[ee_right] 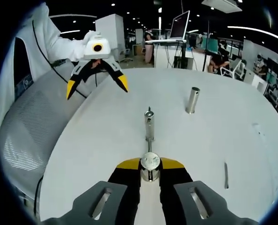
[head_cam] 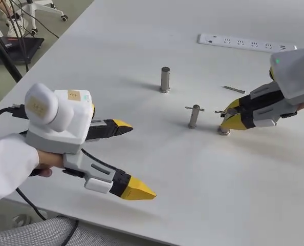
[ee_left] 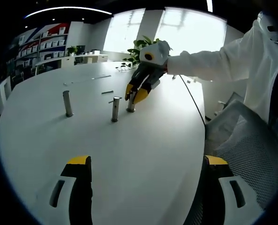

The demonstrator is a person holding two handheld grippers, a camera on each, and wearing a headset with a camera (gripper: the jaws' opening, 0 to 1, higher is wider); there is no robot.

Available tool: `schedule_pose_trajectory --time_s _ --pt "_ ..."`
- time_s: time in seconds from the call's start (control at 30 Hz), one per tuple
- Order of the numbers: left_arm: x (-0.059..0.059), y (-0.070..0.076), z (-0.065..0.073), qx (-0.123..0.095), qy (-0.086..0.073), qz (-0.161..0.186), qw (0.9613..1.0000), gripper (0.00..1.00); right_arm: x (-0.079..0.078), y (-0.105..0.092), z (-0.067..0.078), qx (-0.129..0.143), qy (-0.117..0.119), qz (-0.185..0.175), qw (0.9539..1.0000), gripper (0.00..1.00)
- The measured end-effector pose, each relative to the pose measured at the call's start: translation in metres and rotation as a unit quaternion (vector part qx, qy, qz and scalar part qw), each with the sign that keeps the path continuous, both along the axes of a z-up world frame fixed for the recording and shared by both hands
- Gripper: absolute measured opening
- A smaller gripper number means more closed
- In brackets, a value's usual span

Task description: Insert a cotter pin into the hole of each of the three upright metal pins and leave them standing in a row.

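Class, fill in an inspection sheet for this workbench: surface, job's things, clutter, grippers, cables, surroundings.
Surface: white table, smooth.
Job's things: three upright pins. Far pin has no cotter. Middle pin has a cotter through its top. Near pin stands between the right gripper's jaws. Spare cotter lies flat.
Clutter: power strip at the far edge.
Grippers: left gripper open, above the table. Right gripper close around the near pin's top, grip unclear.
Cables: black cable behind the left gripper.
Surroundings: mesh chair, plant.
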State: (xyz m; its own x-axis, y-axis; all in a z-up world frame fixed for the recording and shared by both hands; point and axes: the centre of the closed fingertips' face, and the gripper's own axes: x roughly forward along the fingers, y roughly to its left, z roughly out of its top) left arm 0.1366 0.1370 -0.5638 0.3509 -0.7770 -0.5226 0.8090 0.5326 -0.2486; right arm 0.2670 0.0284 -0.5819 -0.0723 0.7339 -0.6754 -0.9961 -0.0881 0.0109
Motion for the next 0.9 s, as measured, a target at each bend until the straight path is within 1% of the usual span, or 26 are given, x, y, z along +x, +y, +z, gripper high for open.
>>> schedule_pose_trajectory --time_s 0.07,0.13,0.2,0.23,0.27,0.3,0.33,0.4,0.43,0.47,0.5,0.53,0.57,0.6,0.63,0.67,0.7,0.73,0.77,0.8,0.87,0.9 --pt "0.0 -0.001 -0.001 -0.001 0.001 -0.001 1.0 0.99 -0.003 0.001 0.001 0.002 0.0 0.0 1.0 0.09" --pt "0.0 -0.003 0.001 -0.008 0.003 0.001 1.0 0.99 0.001 0.0 -0.001 0.004 0.011 -0.013 0.9998 0.09" --pt "-0.001 -0.005 0.002 -0.014 0.004 0.003 0.9999 0.99 -0.002 0.0 0.0 0.003 0.013 -0.018 0.9997 0.11" --pt "-0.001 -0.005 0.003 -0.014 0.002 0.004 0.9999 0.99 -0.004 0.0 -0.001 0.001 0.019 -0.022 0.9996 0.14" --pt "-0.002 -0.005 0.004 -0.015 0.0 0.005 0.9999 0.99 -0.002 -0.001 -0.001 0.002 0.013 -0.025 0.9996 0.22" --pt "-0.002 -0.006 0.006 -0.018 -0.001 0.005 0.9998 0.99 0.002 -0.002 -0.001 0.004 0.008 -0.04 0.9992 0.28" --pt "-0.002 -0.006 0.008 -0.02 -0.002 0.006 0.9998 0.99 0.004 -0.002 0.0 0.01 0.012 -0.053 0.9985 0.33" --pt "-0.001 -0.007 0.011 -0.025 -0.003 0.008 0.9996 0.99 0.004 -0.001 0.008 0.03 0.026 -0.077 0.9962 0.35" --pt "0.0 -0.007 0.012 -0.026 -0.004 0.009 0.9996 0.99 0.001 -0.001 0.013 0.037 0.031 -0.086 0.9952 0.38" --pt "0.001 -0.007 0.014 -0.027 -0.007 0.01 0.9996 0.99 -0.003 0.0 0.02 0.052 0.038 -0.094 0.9935 0.4" --pt "0.001 -0.008 0.015 -0.029 -0.008 0.01 0.9995 0.99 -0.013 0.001 0.029 0.067 0.042 -0.09 0.9928 0.43" --pt "0.001 -0.008 0.015 -0.03 -0.008 0.01 0.9995 0.99 -0.015 0.0 0.031 0.07 0.044 -0.092 0.9923 0.47" --pt "0.001 -0.01 0.018 -0.034 -0.008 0.009 0.9994 0.99 -0.016 -0.004 0.038 0.085 0.041 -0.101 0.9904 0.5" --pt "0.001 -0.01 0.018 -0.035 -0.009 0.008 0.9993 0.99 -0.018 -0.005 0.041 0.092 0.045 -0.108 0.9888 0.54" --pt "0.001 -0.012 0.02 -0.037 -0.011 0.007 0.9992 0.99 -0.026 -0.007 0.047 0.099 0.053 -0.12 0.9864 0.59" --pt "0.001 -0.013 0.021 -0.039 -0.012 0.006 0.9991 0.99 -0.03 -0.009 0.05 0.102 0.052 -0.125 0.9855 0.64" --pt "0.001 -0.014 0.023 -0.042 -0.013 0.005 0.999 0.99 -0.037 -0.011 0.055 0.108 0.045 -0.132 0.9843 0.69" --pt "0.002 -0.015 0.025 -0.045 -0.015 0.005 0.9989 0.99 -0.041 -0.012 0.058 0.109 0.045 -0.137 0.9836 0.73" --pt "0.002 -0.016 0.026 -0.047 -0.016 0.004 0.9987 0.99 -0.045 -0.014 0.06 0.11 0.046 -0.144 0.9823 0.75" --pt "0.002 -0.017 0.027 -0.05 -0.016 0.004 0.9986 0.99 -0.05 -0.017 0.064 0.118 0.044 -0.156 0.9798 0.76" --pt "0.003 -0.018 0.029 -0.054 -0.016 0.004 0.9984 0.99 -0.059 -0.021 0.066 0.12 0.038 -0.159 0.9792 0.77" --pt "0.003 -0.019 0.029 -0.056 -0.017 0.003 0.9983 0.99 -0.063 -0.023 0.066 0.117 0.041 -0.165 0.9785 0.77"
